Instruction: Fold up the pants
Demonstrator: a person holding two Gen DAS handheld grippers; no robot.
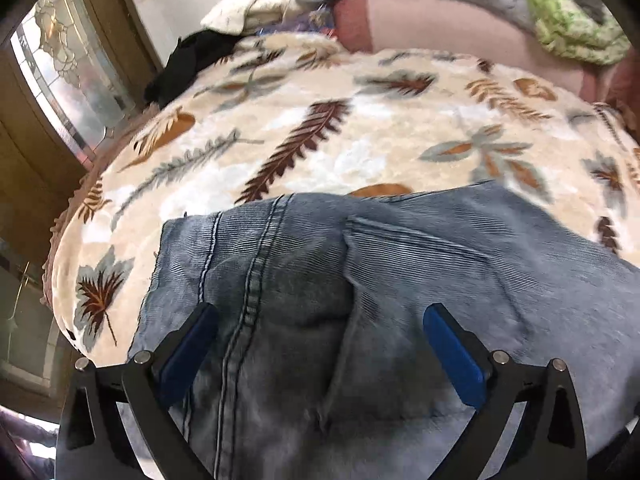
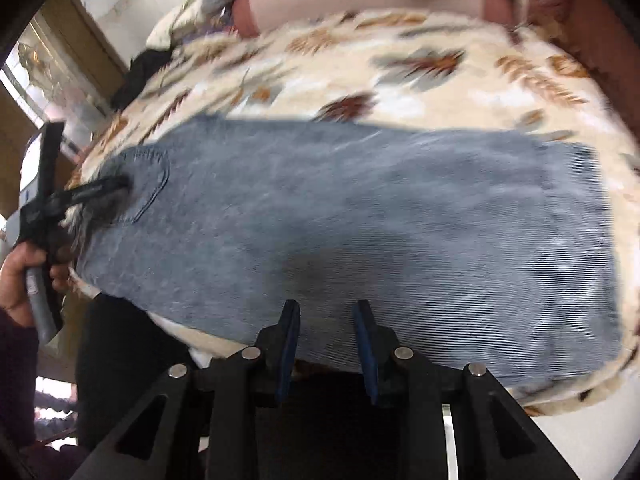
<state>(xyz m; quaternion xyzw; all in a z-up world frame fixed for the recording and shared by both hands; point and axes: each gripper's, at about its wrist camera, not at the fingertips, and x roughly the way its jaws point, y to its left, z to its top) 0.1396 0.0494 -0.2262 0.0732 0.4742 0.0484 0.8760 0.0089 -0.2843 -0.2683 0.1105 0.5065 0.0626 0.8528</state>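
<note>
One pair of pants (image 2: 360,216), blue-grey ribbed denim, faded, lies flat and lengthwise on the leaf-print blanket (image 1: 320,128). Visible features: double-stitched seams, a rounded back pocket (image 2: 150,184) at the waist end, a raised fold near the seat; the hem end lies square. Left gripper (image 1: 320,320): over the waist end of the pants, blue pads spread wide, released, nothing clamped between them. A hand (image 2: 24,276) holds its handle beside the pants' waist end. Right gripper (image 2: 326,316): at the near long edge of the pants, jaws partly parted with a gap showing between the pads, no cloth pinched. Beyond the pants, past the blanket: a pink bolster (image 1: 440,20), a green cloth (image 1: 568,28), a black garment (image 1: 188,64).
</note>
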